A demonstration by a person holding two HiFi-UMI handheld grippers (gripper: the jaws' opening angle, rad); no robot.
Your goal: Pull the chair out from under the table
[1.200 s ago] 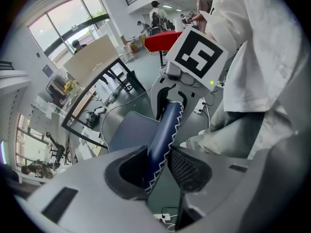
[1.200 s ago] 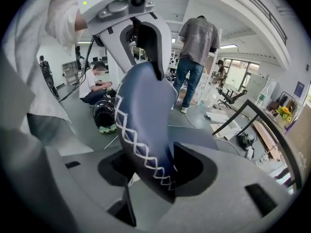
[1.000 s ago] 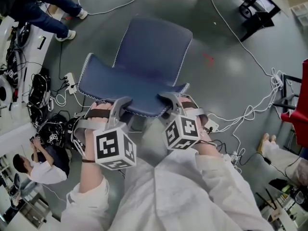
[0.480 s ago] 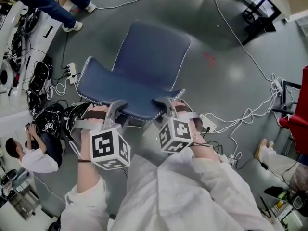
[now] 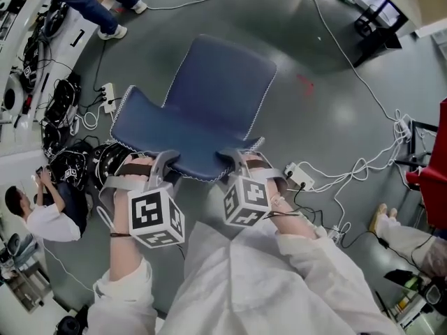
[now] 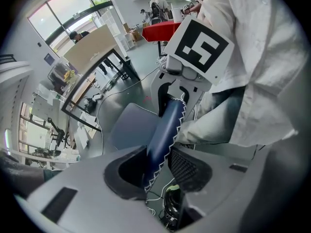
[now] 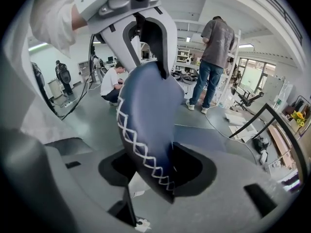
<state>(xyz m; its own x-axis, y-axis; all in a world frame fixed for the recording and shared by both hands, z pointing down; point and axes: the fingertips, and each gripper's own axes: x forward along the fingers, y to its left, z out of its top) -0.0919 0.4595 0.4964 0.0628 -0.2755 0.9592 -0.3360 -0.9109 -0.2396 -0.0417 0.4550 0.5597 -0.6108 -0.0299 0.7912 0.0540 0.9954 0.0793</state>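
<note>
The chair (image 5: 209,96), blue with white stitching along its edges, stands on the open grey floor (image 5: 328,103) with nothing overhanging it. What appears to be a table (image 6: 95,47) with a black frame is made out only well apart in the left gripper view. The chair is therefore judged to be already out from under it, or very nearly so.

The chair is held by the top edge of its backrest (image 5: 174,135), the part nearest the person. That edge is probably chosen because it is the only part that can be reached from behind and drawn straight back.

The left gripper (image 5: 162,167) is clamped on the left part of that edge. In its own view the stitched rim (image 6: 163,135) is seen pinched between the two pads. The right gripper (image 5: 234,160) is set on the right part of the edge, and in its view the thicker padded rim (image 7: 146,130) is seen filling the gap between its jaws, which are closed on it.

The two grips are placed apart, one to each side of the middle. In this way the pull is most likely shared evenly and the chair is kept from swinging round. Both grippers are pointed steeply down over the rim, so the padding is straddled rather than nipped at a corner.

Cables (image 5: 363,162) and a power strip (image 5: 299,175) are strewn on the floor just beside the person. It is judged that these could be caught by the chair's base if it is drawn further back.
</note>
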